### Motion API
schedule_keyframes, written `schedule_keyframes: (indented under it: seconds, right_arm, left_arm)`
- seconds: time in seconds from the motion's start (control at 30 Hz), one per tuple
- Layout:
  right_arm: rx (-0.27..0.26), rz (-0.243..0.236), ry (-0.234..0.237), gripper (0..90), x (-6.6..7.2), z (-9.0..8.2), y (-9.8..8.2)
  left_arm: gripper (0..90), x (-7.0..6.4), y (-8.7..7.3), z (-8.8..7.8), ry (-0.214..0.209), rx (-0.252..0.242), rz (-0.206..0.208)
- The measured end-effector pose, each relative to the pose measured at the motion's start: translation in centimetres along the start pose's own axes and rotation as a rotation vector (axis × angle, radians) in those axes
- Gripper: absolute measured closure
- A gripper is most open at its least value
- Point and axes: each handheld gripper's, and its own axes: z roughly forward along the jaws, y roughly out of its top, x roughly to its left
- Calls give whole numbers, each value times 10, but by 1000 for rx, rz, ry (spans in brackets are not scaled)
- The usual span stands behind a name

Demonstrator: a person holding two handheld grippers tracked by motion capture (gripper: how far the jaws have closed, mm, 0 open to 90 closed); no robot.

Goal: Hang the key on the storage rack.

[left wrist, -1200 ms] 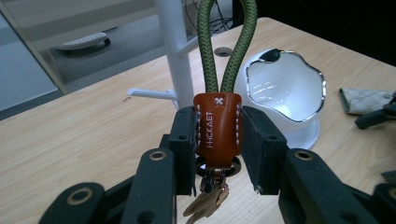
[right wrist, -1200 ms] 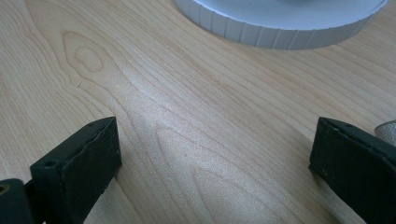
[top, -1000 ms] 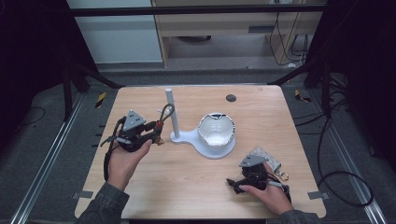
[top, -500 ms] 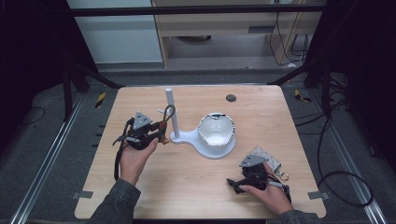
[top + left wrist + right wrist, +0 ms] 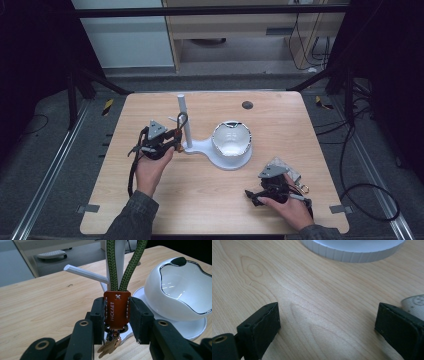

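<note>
We're struggling to make out the key ring itself: in the left gripper view the top of the green cord loop [image 5: 125,267] is getting cut off by the frame edge, and the brass keys [image 5: 110,346] are hanging half hidden behind the jaws. The left gripper [image 5: 117,315] is clamping the orange leather tab [image 5: 117,311] tight, right in front of the white stand's post [image 5: 183,120] with its side peg [image 5: 86,274] at 10 o'clock from the tab. In the high view that gripper [image 5: 170,142] is sitting at 9 o'clock from the white bowl [image 5: 231,142], too small to read the keychain.

Versus a second ago, we're seeing the left hand [image 5: 150,167] sitting lower and closer to the post. The right gripper [image 5: 327,327], at 5 o'clock from the bowl, is standing wide with bare table [image 5: 312,302] between the pads, its jaws having just been closing a bit on nothing.
</note>
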Motion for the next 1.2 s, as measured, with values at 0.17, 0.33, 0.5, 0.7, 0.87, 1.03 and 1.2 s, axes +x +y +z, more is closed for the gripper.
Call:
schedule_keyframes:
  seconds: [0.17, 0.33, 0.5, 0.7, 0.87, 1.03, 1.2]
  right_arm:
    - [-8, 14, -13, 62, -2, -8, 1]
    - [-11, 10, -21, 61, -1, -15, 1]
    - [-1, 6, -27, 62, -3, -18, 0]
    - [-3, 4, -29, 63, -4, -23, 1]
    - [0, 0, -35, 64, -6, -27, 3]
    - [1, -1, -42, 64, -10, -33, 5]
    - [19, -5, -59, 67, -17, -40, 7]
  left_arm:
    - [654, 2, -1, 8, 2, 1, -1]
    - [653, 1, -2, 13, 0, -7, -6]
    - [652, 1, -2, 17, -1, -11, -13]
    - [650, 1, -2, 19, -2, -11, -14]
    - [638, 1, -2, 20, -1, -8, -17]
    - [606, 2, -2, 18, -5, 9, -12]
    - [579, 0, -8, 15, -4, 29, -2]
